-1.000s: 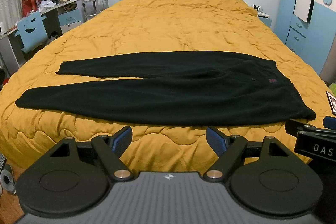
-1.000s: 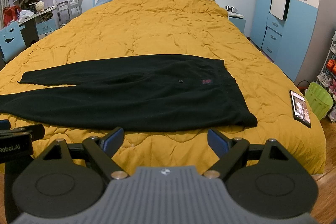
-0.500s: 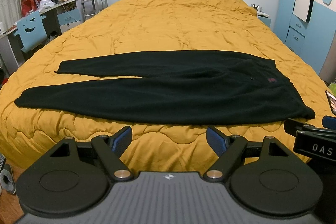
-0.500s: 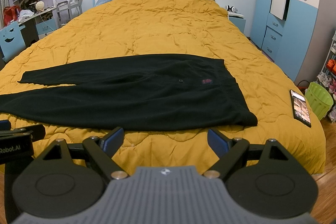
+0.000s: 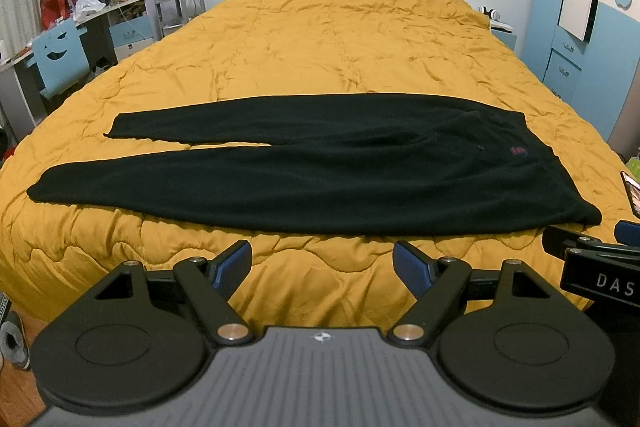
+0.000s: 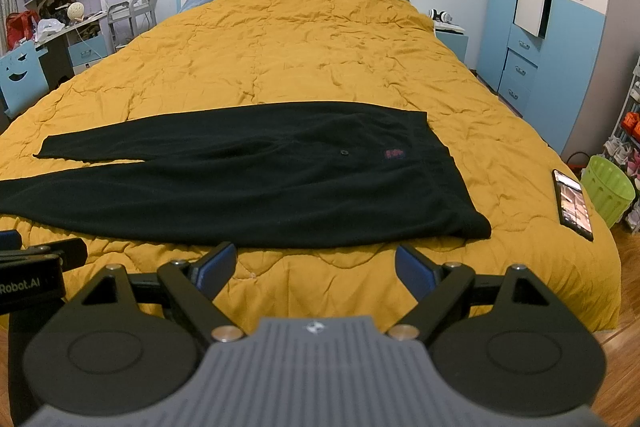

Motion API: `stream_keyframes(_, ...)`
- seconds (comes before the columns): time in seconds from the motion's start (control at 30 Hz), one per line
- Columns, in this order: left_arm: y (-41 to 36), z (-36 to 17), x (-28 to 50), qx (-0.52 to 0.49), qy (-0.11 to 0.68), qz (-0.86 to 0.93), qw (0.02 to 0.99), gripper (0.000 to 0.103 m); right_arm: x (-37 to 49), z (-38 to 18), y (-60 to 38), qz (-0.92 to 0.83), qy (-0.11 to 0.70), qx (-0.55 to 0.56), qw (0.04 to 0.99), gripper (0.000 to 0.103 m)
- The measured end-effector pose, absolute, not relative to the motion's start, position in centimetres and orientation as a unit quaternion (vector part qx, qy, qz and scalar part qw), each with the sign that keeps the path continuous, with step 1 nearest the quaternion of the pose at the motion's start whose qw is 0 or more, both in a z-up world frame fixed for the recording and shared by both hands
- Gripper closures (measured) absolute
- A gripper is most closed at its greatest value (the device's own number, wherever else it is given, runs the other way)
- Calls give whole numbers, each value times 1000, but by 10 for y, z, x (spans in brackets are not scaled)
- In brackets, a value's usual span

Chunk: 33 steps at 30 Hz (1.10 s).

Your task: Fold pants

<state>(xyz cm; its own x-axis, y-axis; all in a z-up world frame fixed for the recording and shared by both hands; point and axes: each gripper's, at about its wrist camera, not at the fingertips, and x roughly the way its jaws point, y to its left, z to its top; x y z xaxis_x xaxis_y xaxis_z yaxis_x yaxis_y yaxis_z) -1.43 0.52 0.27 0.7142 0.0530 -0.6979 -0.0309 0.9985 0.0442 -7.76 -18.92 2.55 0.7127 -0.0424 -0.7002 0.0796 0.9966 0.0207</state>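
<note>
Black pants (image 5: 320,167) lie flat across a yellow quilted bed (image 5: 340,39), waistband to the right, both legs stretched to the left; they also show in the right wrist view (image 6: 260,179). My left gripper (image 5: 322,263) is open and empty, held over the bed's near edge in front of the pants' middle. My right gripper (image 6: 316,267) is open and empty, just in front of the waist end. Each gripper's body shows at the edge of the other's view.
A phone (image 6: 572,203) lies on the bed's near right corner. A green bin (image 6: 608,187) stands on the floor to the right. A blue wardrobe (image 6: 552,27) is at the right, a desk and blue chair (image 5: 60,55) at the left.
Both views have barely shifted; the pants sit slightly lower in frame. Both grippers stay open and empty.
</note>
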Motion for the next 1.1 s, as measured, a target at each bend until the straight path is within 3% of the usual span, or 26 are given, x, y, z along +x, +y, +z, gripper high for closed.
stream_keyframes(0.23, 25, -6, 0, 12, 350, 20, 937, 9, -66, 8, -203, 32, 332, 15, 943, 20)
stream_keyframes(0.47, 64, -28, 25, 4, 376, 48, 925, 9, -41, -29, -233, 67, 336, -38, 939, 20)
stream_keyframes(0.97, 252, -48, 64, -130, 361, 194, 903, 9, -8, -84, -292, 93, 350, -269, 892, 20)
stream_keyframes(1.1, 312, -49, 68, -224, 329, 231, 888, 9, 4, -91, -300, 99, 367, -291, 878, 20)
